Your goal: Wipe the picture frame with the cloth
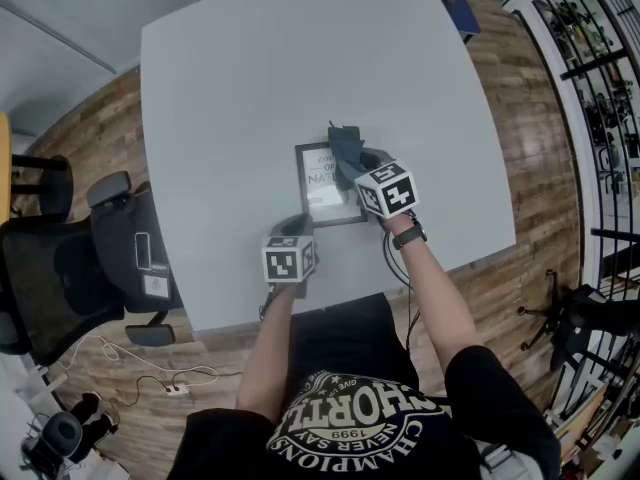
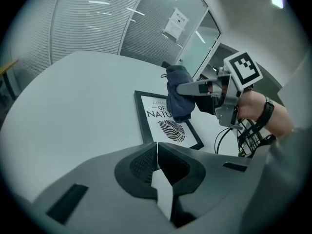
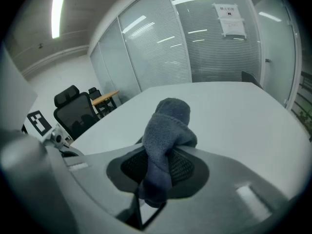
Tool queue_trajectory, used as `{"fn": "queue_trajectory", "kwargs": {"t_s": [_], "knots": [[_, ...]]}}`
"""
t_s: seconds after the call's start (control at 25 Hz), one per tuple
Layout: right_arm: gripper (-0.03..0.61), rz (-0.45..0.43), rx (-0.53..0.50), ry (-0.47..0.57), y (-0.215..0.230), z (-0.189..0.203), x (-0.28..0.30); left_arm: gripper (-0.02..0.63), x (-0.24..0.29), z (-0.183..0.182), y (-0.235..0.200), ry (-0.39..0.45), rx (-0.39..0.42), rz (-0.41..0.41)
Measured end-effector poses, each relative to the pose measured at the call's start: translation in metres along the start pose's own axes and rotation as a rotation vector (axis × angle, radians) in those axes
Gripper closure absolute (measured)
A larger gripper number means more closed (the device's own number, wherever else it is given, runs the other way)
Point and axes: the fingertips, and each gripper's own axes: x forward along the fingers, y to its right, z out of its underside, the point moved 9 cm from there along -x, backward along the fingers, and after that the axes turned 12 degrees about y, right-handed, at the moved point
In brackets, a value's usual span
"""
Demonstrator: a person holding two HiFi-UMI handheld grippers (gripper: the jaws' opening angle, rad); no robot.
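A black picture frame (image 1: 322, 186) with a leaf print lies flat on the pale table (image 1: 230, 98), in front of the person. My right gripper (image 1: 347, 165) is shut on a dark blue cloth (image 1: 343, 146) and holds it over the frame's far right part. Seen from the left gripper view, the cloth (image 2: 179, 95) hangs down onto the frame's (image 2: 163, 126) printed glass. In the right gripper view the cloth (image 3: 165, 130) is bunched between the jaws. My left gripper (image 1: 290, 224) rests at the frame's near left corner, jaws shut (image 2: 157, 156) with nothing between them.
The table's near edge (image 1: 330, 303) runs just behind both grippers. A black office chair (image 1: 50, 268) and a dark bag (image 1: 140, 253) stand on the left. A cable and power strip (image 1: 175, 388) lie on the wooden floor. A black rack (image 1: 600, 98) stands on the right.
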Motion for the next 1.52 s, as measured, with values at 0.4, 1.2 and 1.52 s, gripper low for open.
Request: {"fn": "queue_trajectory", "kwargs": {"t_s": [0.4, 1.2, 1.52], "knots": [[0.491, -0.211, 0.096, 0.032, -0.073, -0.008, 0.039, 0.607, -0.018, 0.010, -0.011, 0.000, -0.005, -0.026], [0.491, 0.041, 0.071, -0.022, 0.007, 0.026, -0.027, 0.607, -0.020, 0.010, -0.001, 0.002, 0.030, 0.025], [0.490, 0.047, 0.108, 0.013, 0.002, 0.023, -0.036, 0.607, -0.028, 0.006, -0.004, 0.024, 0.013, 0.010]]}}
